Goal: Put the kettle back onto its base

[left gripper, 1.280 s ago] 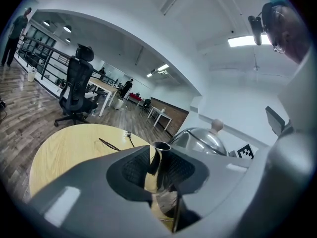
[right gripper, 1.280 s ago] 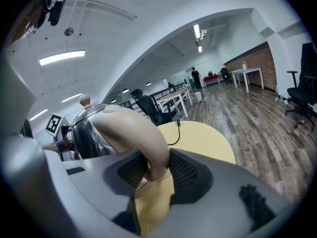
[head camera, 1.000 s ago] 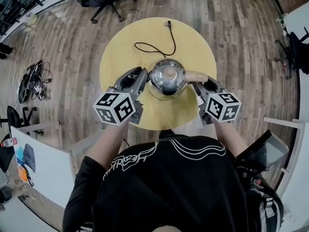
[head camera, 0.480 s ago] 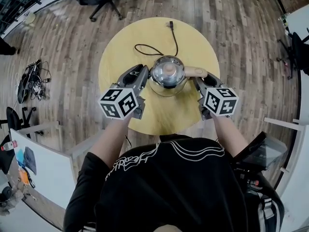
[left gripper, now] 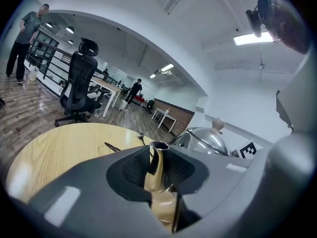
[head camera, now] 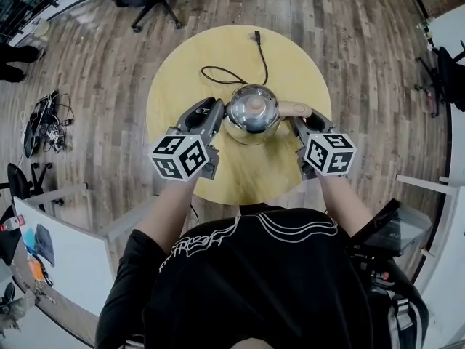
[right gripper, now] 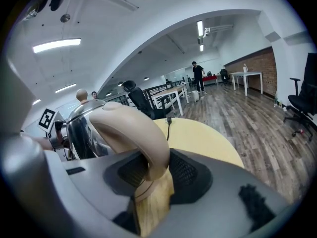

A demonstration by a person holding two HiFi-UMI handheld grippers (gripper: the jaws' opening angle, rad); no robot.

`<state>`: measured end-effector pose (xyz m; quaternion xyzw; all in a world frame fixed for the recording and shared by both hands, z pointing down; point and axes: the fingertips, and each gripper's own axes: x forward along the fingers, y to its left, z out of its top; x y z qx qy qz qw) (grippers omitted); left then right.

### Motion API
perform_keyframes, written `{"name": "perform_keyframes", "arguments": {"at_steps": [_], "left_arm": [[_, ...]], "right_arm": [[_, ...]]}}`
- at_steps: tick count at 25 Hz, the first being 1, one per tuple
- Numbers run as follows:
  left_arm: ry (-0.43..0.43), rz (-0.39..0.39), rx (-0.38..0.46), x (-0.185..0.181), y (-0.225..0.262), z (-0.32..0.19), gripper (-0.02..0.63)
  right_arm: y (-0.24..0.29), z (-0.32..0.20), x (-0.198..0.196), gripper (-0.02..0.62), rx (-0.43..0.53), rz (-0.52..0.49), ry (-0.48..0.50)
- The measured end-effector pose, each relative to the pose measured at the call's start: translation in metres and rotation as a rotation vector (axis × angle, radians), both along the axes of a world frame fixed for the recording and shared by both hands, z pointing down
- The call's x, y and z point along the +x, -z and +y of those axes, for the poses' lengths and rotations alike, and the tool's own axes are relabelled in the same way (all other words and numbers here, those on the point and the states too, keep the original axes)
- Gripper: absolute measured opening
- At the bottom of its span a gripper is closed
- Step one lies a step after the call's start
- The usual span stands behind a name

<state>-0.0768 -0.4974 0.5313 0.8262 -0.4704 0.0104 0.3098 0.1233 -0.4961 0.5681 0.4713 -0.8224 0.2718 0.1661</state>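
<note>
Grey left gripper (head camera: 216, 115) is clamped on the spout (left gripper: 156, 165). Steel kettle (head camera: 252, 113) sits near the tabletop (head camera: 182, 64) centre, lower than a second ago and now steady. Right gripper (head camera: 299, 124) is clamped on the beige handle (right gripper: 131, 125). I can't see the base under it. The cord (head camera: 231, 72) trails to the far edge. I'd judge it seated, so release is next.

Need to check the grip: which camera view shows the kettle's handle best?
The right gripper view: the beige handle fills the middle, clamped in the right tool. The head view shows only a small stub of it beside the kettle. The left gripper view shows spout and dome, no handle.
</note>
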Motion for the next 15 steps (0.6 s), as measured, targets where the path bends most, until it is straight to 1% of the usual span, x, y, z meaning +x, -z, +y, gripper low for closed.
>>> {"name": "perform_keyframes", "arguments": {"at_steps": [4,6,7,10,13,15], "left_arm": [[0.006,0.014,0.015,0.004,0.002,-0.003,0.084],[0.007,0.025,0.012,0.004,0.001,-0.005,0.083],[0.014,0.029,0.005,0.002,0.0,-0.005,0.094],[0.044,0.041,-0.011,-0.002,-0.004,-0.005,0.162],[0.051,0.043,-0.014,-0.003,-0.007,0.001,0.196],[0.039,0.04,-0.023,-0.001,-0.009,0.009,0.209]], "right_arm": [[-0.006,-0.002,0.001,0.137,-0.006,0.006,-0.015],[-0.009,-0.001,-0.001,0.137,-0.017,-0.002,-0.006],[-0.01,-0.001,-0.002,0.137,-0.023,-0.003,-0.002],[-0.015,-0.001,0.002,0.141,-0.038,-0.01,-0.02],[-0.016,0.001,0.011,0.167,-0.029,-0.005,-0.054],[-0.016,0.006,0.016,0.172,-0.024,-0.005,-0.065]]}}
